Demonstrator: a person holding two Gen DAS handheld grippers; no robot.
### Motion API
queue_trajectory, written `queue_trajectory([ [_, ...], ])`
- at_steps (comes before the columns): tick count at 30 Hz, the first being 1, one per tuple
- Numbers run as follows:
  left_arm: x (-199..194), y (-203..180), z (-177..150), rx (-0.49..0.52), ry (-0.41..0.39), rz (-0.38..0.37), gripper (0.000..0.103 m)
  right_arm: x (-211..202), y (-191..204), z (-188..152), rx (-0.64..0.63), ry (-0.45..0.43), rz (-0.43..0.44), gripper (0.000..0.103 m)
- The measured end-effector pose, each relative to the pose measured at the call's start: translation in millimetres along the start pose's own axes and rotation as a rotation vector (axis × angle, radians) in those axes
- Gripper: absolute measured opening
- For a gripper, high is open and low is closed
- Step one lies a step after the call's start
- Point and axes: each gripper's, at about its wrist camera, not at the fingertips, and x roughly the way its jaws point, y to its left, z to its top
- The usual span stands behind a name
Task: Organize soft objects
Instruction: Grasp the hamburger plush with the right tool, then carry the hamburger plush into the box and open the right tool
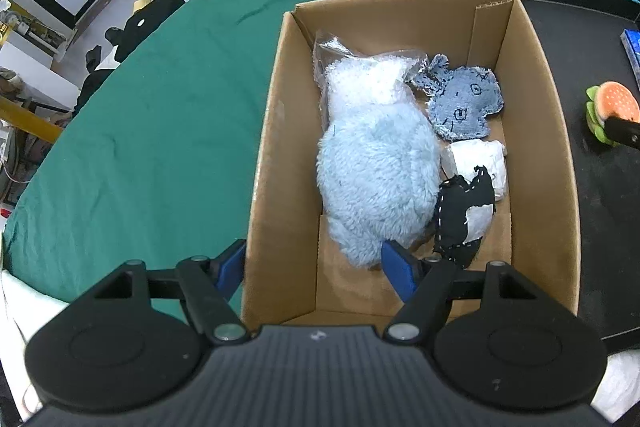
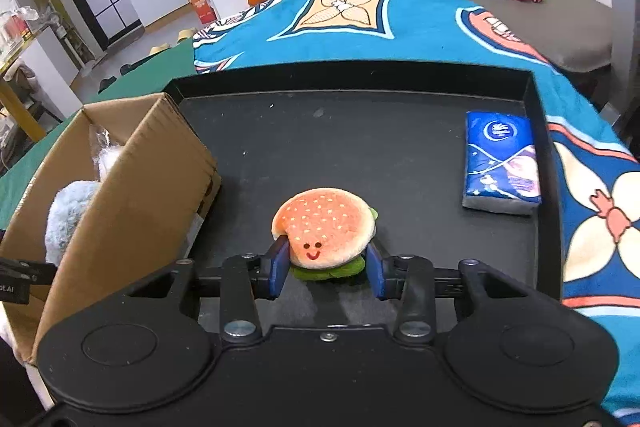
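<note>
Your right hand-held gripper (image 2: 327, 269) has its two blue pads against the sides of the burger plush toy (image 2: 325, 233), one on each flank at the lower bun; the pads press on the toy. The toy sits upright on the black tray (image 2: 360, 147), smiling face toward the camera, green lettuce edge showing below (sesame-dotted bun on top). A blue tissue pack (image 2: 502, 163) lies flat near the tray's right wall, well apart from the toy.

Your left hand-held gripper (image 1: 316, 267) stands open, its jaws straddling the near-left wall of the cardboard box (image 1: 272, 155): one pad outside over the green cloth (image 1: 160, 107), the other inside the box, just beside the pale blue fluffy plush (image 1: 376, 167). You hold nothing with it.

Inside the box, the fluffy plush lies lengthwise along the left side, its far end in a clear plastic bag (image 1: 360, 67). To its right: a denim patch toy (image 1: 464, 103), then a white soft item (image 1: 480, 159), then a black-and-white stitched fabric piece (image 1: 464, 215) nearest you.

The box sits at the tray's left edge.
</note>
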Motion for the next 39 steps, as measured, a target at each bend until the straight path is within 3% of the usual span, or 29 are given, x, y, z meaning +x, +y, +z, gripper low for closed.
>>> queue_trajectory([
  [14, -9.3, 21.7, -11.6, -0.055, -0.040, -0.049, 0.071, -38.5, 8.0, 3.7, 0.017, -0.039, -0.007, 0.039],
  [39, -13.3, 57.1, -37.8, -0.131, -0.145, -0.186, 0.068, -95.6, 66.6, 10.5, -0.043, -0.101, -0.006, 0.039],
])
